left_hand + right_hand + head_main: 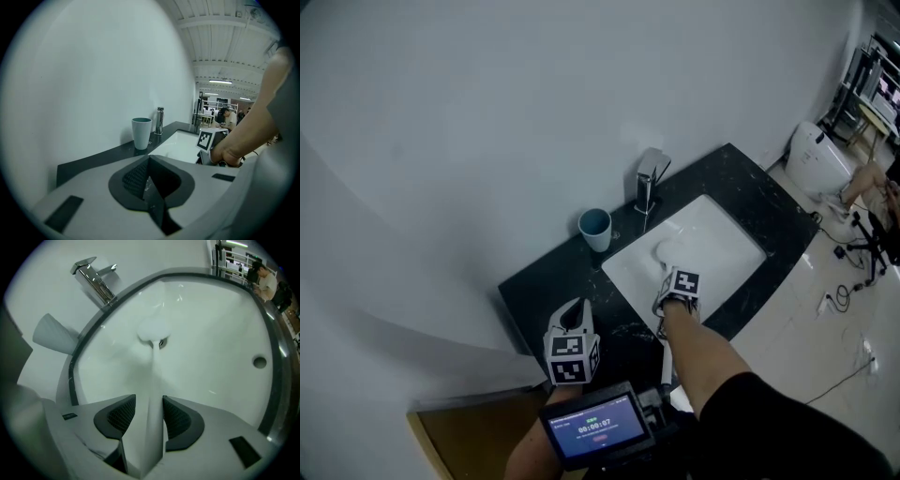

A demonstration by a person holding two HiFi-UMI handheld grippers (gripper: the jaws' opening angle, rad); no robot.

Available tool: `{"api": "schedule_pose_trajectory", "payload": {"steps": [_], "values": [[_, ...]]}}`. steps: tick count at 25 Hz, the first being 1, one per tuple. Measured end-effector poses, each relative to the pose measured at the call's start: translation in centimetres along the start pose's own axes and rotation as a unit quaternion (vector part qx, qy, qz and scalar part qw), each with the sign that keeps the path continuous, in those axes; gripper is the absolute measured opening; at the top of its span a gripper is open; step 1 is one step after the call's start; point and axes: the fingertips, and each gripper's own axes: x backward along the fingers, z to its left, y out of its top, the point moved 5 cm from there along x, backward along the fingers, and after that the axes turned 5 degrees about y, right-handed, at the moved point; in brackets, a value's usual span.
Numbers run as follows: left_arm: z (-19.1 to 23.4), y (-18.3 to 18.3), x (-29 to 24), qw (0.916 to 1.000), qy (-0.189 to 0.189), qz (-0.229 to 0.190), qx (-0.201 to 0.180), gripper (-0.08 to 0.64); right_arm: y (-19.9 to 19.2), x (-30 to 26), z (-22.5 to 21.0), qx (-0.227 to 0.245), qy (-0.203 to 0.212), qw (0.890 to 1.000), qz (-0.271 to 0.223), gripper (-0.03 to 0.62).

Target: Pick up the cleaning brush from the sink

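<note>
A white cleaning brush (152, 329) lies in the white sink (220, 333), its round head over the drain and its long handle running back toward me. My right gripper (149, 411) is down in the basin with its jaws on either side of that handle; a narrow gap shows at the left pad, so it reads as open. The head view has the brush (661, 251) in the sink (727, 239) just ahead of my right gripper (667, 272). Held over the black counter left of the basin, my left gripper (573, 314) (149, 180) is shut and empty.
A pale blue cup (595, 228) (141, 132) stands on the black counter (544, 281) left of the chrome faucet (648, 180) (93, 280). The white wall rises right behind. A toilet (817, 155) and cables lie on the floor to the right.
</note>
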Motion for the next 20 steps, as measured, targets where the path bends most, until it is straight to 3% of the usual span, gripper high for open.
{"api": "schedule_pose_trajectory", "payload": {"steps": [2,3,9,13,20], "values": [[0.4,-0.2,0.1,1.0000,0.000,0.002,0.004,-0.011,-0.6,-0.8,0.1,-0.001,-0.006,1.000,0.016,0.139],[0.5,-0.4,0.1,1.0000,-0.001,0.002,0.007,-0.011,-0.7,-1.0,0.0,0.003,-0.011,1.000,0.016,0.053],[0.8,-1.0,0.3,1.0000,-0.005,0.000,0.008,-0.011,-0.3,-1.2,0.0,0.009,-0.005,1.000,0.001,0.046],[0.6,-0.8,1.8,0.9999,0.005,-0.011,-0.010,-0.011,-0.5,-0.1,0.4,0.011,0.023,1.000,-0.013,0.043],[-0.9,0.6,5.3,0.9989,-0.014,-0.044,0.002,-0.011,-1.0,5.8,1.8,0.040,0.079,0.993,-0.075,0.043]]}}
